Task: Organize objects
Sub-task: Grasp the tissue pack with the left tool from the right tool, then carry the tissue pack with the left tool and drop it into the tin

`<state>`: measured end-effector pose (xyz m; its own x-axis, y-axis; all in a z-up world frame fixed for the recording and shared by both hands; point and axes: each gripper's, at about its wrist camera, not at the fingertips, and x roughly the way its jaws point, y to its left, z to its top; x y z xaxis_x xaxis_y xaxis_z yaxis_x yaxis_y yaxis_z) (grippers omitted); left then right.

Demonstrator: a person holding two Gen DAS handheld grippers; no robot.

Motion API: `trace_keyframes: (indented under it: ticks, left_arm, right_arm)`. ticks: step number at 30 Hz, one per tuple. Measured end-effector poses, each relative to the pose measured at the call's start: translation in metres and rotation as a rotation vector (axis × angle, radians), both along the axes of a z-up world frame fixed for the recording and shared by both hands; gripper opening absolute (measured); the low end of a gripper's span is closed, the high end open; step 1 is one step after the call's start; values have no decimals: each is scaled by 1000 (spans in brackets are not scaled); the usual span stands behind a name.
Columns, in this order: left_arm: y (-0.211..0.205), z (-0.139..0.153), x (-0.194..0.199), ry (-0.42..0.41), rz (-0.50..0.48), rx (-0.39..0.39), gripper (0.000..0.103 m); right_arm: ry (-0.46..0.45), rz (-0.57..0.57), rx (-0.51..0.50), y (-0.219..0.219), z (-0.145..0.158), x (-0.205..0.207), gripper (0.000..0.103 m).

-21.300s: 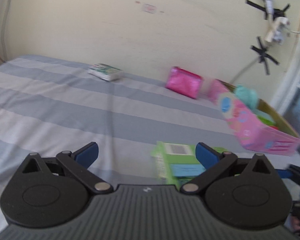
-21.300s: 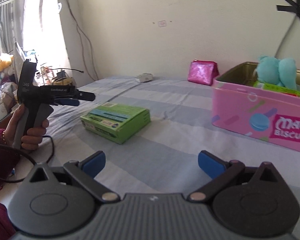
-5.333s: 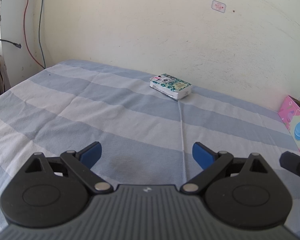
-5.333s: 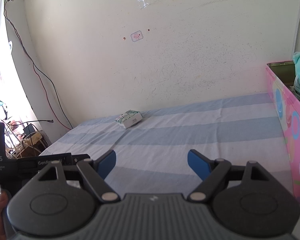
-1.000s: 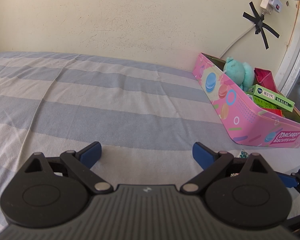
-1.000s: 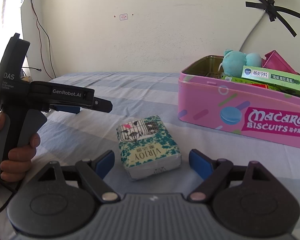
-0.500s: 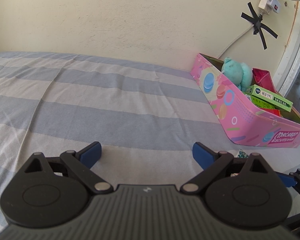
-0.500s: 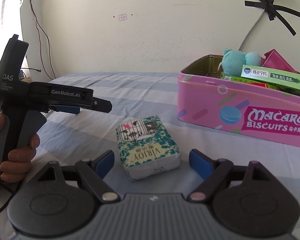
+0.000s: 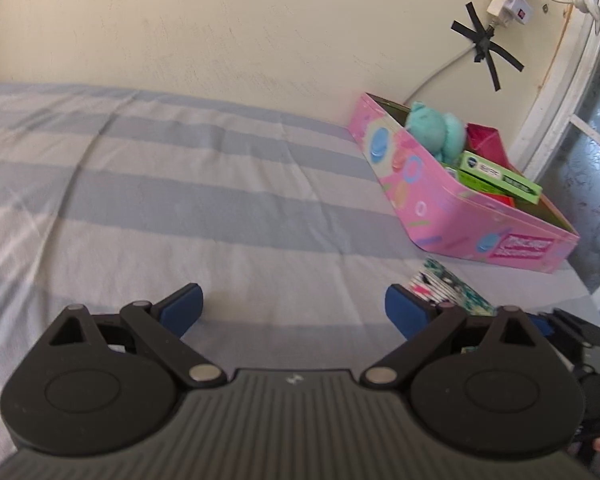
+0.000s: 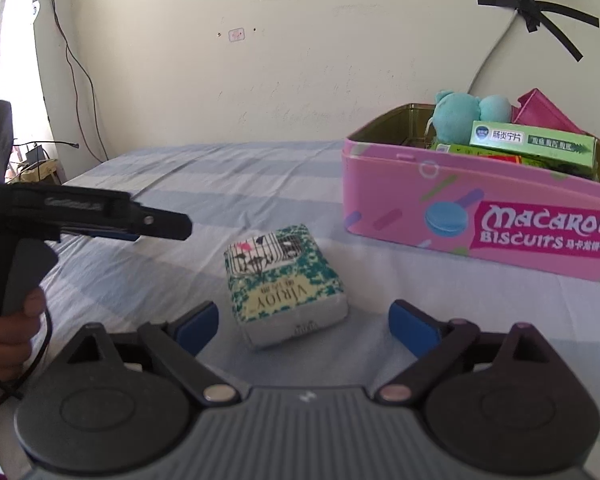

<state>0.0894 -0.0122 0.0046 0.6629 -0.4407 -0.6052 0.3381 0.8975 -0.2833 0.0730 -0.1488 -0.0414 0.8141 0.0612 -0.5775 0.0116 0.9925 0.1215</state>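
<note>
- Tissue pack [image 10: 286, 282], floral-printed in green and white, lies flat on the striped bedsheet [image 10: 236, 184]; it sits near the right gripper [image 10: 303, 326], partly between its blue pads, with a clear gap on either side
- Right gripper's jaws have just been opening and stand wide; neither pad presses on the pack
- Pink biscuit tin [image 10: 480, 216] stands to the right of the pack and a little farther off, apart from it; inside it are a teal plush toy [image 10: 466, 114], a green box [image 10: 534, 142] lying on top, and a magenta pouch [image 10: 546, 114] at the far side
- Left gripper [image 9: 294, 308] hangs over bare sheet, jaws spread wide with nothing between them; the right wrist view shows it at the left, held in a hand [image 10: 8, 332]
- From the left wrist view the pack [image 9: 446, 290] lies at the near right, just past the right pad; the tin [image 9: 432, 200] is beyond it against the wall [image 9: 220, 28]
</note>
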Motion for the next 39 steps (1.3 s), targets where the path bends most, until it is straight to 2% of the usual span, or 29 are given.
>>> trace_keyframes:
  ticks: [14, 19, 30, 31, 32, 34, 35, 39]
  left_arm:
    - [-22, 8, -8, 77, -156, -85, 99]
    - [-26, 12, -8, 65, -199, -82, 99]
    - [-63, 4, 11, 120, -265, -75, 96]
    - [-69, 2, 13, 131, -276, -74, 87]
    - [-75, 0, 16, 149, -290, -71, 82]
    - [-84, 3, 16, 142, -292, -42, 80]
    - [-87, 9, 16, 124, -297, -31, 80]
    - [-98, 51, 19, 13, -344, -64, 80]
  right_arm:
    - [18, 42, -26, 3, 0, -7, 97]
    - [25, 60, -47, 3, 1, -6, 97]
    - [8, 78, -55, -2, 3, 1, 96]
    - [6, 85, -60, -1, 3, 4, 95]
    - [9, 104, -62, 0, 2, 7, 89]
    - [-10, 135, -89, 4, 3, 10, 61]
    - [-21, 136, -91, 5, 5, 11, 55]
    - [-133, 99, -70, -5, 25, 2, 54]
